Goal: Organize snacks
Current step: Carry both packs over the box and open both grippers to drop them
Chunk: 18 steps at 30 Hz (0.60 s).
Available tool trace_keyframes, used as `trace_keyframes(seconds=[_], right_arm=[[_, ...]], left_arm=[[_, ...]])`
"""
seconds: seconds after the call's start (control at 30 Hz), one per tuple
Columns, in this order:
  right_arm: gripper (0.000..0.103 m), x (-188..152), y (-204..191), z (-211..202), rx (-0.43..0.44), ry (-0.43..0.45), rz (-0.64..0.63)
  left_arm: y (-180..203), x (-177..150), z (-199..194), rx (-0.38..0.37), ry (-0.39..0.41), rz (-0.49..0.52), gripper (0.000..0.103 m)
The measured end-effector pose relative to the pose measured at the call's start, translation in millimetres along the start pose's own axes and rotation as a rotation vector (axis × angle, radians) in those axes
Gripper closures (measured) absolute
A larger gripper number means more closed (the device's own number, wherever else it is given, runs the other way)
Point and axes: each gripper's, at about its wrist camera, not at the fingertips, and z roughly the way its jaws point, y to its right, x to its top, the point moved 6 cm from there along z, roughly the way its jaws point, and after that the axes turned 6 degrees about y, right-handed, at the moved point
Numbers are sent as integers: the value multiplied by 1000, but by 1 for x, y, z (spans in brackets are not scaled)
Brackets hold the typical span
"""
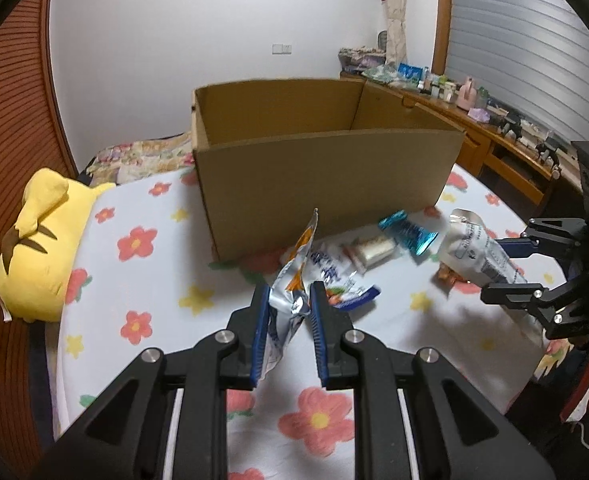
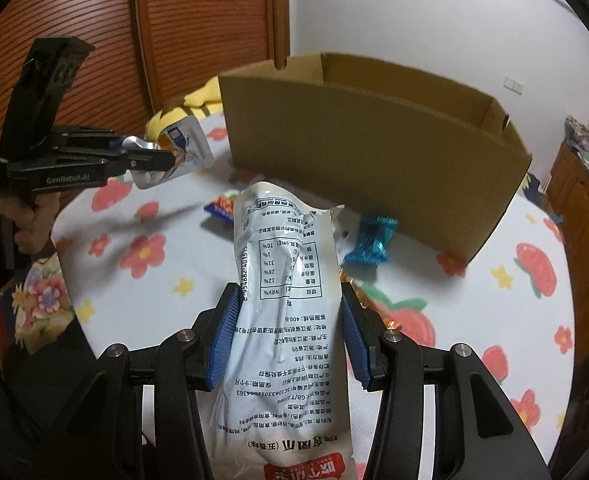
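Observation:
An open cardboard box [image 1: 326, 176] stands on the flowered sheet; it also shows in the right wrist view [image 2: 374, 156]. My left gripper [image 1: 290, 300] is shut on a silver and orange snack pouch [image 1: 294, 276], held above the sheet; the right wrist view shows that pouch [image 2: 182, 148] in the left gripper [image 2: 166, 160]. My right gripper [image 2: 290, 312] is shut on a white snack bag with printed text [image 2: 286, 320], which also shows in the left wrist view [image 1: 474, 252] in the right gripper [image 1: 494, 268]. A teal wrapped snack [image 1: 408, 232], a clear-wrapped cake [image 1: 370, 250] and a blue and white packet [image 1: 342, 284] lie in front of the box.
A yellow plush toy [image 1: 38, 248] lies at the bed's left edge. A wooden desk with bottles and clutter [image 1: 474, 108] runs along the right wall. An orange wrapper [image 1: 448, 276] lies on the sheet under the right gripper. A wooden slatted wardrobe [image 2: 94, 40] stands behind.

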Motion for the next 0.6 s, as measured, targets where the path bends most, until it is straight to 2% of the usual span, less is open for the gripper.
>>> trace_keyframes(seconds=[0.27,0.6], right_arm=[[54,28,8,-14,-14,55,-7],[54,91,34,-26,-39,139,-27]], left_arm=[[16,34,-10,-25,60,10,86],[24,89,-8,-37,121,42,86]])
